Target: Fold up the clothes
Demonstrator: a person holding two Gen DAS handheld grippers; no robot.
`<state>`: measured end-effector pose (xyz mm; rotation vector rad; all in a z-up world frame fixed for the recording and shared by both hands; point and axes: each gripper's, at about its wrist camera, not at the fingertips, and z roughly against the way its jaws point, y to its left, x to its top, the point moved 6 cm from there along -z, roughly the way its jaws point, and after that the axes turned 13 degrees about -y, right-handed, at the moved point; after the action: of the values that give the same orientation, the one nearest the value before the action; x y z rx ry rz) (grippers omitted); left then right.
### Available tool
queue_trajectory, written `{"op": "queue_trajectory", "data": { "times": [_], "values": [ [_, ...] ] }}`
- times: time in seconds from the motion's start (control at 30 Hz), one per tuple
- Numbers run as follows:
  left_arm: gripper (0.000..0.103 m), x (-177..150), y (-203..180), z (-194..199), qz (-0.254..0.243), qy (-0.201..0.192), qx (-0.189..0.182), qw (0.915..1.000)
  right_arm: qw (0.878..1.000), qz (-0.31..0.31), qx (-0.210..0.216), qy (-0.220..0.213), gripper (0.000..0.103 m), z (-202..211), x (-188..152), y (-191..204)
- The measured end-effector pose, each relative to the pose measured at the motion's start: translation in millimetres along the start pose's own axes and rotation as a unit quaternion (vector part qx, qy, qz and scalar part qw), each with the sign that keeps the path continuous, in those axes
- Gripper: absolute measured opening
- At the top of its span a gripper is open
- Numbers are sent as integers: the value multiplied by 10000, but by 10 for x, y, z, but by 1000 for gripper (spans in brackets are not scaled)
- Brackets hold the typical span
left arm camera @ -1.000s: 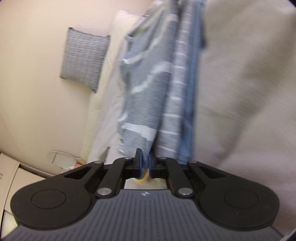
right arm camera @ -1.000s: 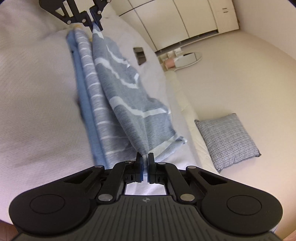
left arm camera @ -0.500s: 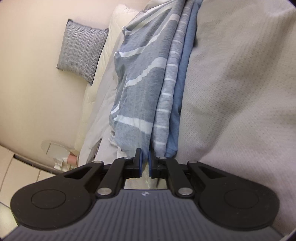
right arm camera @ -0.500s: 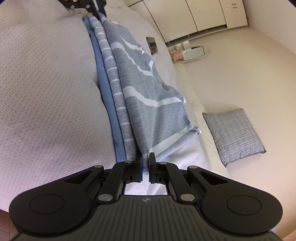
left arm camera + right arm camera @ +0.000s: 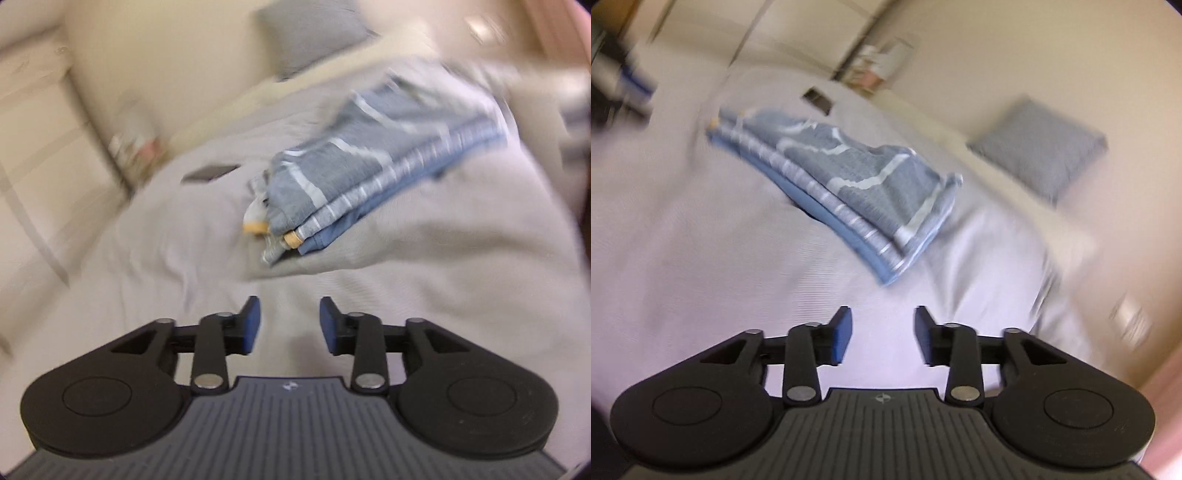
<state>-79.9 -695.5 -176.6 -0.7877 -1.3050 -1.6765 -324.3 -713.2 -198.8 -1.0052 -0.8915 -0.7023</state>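
Note:
A folded blue-grey striped garment (image 5: pixel 373 162) lies in a long narrow stack on the pale bed cover (image 5: pixel 424 266); small yellow tags show at its near end. It also shows in the right wrist view (image 5: pixel 857 188). My left gripper (image 5: pixel 290 321) is open and empty, pulled back from the garment's near end. My right gripper (image 5: pixel 882 332) is open and empty, a short way back from the garment's other end. Both views are motion blurred.
A grey checked cushion (image 5: pixel 1041 147) leans on the wall at the bed's far side, also in the left wrist view (image 5: pixel 310 33). A small dark flat object (image 5: pixel 208 171) lies on the bed beyond the garment. Pale cupboards (image 5: pixel 33 122) stand past the bed.
Both grippers held the stretched garment's ends shut; both have let go, opened and drawn back. The garment now rests folded on the bed.

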Motion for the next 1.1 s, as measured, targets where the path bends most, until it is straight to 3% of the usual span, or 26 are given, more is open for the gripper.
{"op": "queue_trajectory", "data": {
  "times": [0.07, 0.13, 0.17, 0.23, 0.3, 0.67, 0.87, 1.1],
  "values": [
    [51, 62, 4, 160, 516, 11, 111, 9986, 9975, -705, -33, 46, 62, 173, 47, -3],
    [70, 123, 7, 319, 1031, 22, 221, 9944, 9903, -1383, -87, 96, 81, 321, 103, -38],
    [74, 154, 9, 399, 1288, 27, 276, 9913, 9851, -1713, -121, 116, 84, 399, 131, -65],
    [93, 216, 12, 559, 1798, 38, 385, 9830, 9761, -2163, -145, 152, 93, 497, 188, -113],
    [102, 278, 15, 718, 2302, 49, 493, 9719, 9715, -2358, -144, 183, 100, 573, 250, -139],
    [102, 620, 27, 1192, 2356, -500, 548, 9690, 9610, -2738, -233, 298, 101, 864, 533, -188],
    [102, 651, -32, 1381, 2096, -467, 466, 9755, 9632, -2668, -164, 294, 101, 1010, 659, -108],
    [102, 551, -47, 1506, 2310, -230, 534, 9712, 9580, -2838, -81, 406, 101, 1165, 715, -87]
  ]
}}
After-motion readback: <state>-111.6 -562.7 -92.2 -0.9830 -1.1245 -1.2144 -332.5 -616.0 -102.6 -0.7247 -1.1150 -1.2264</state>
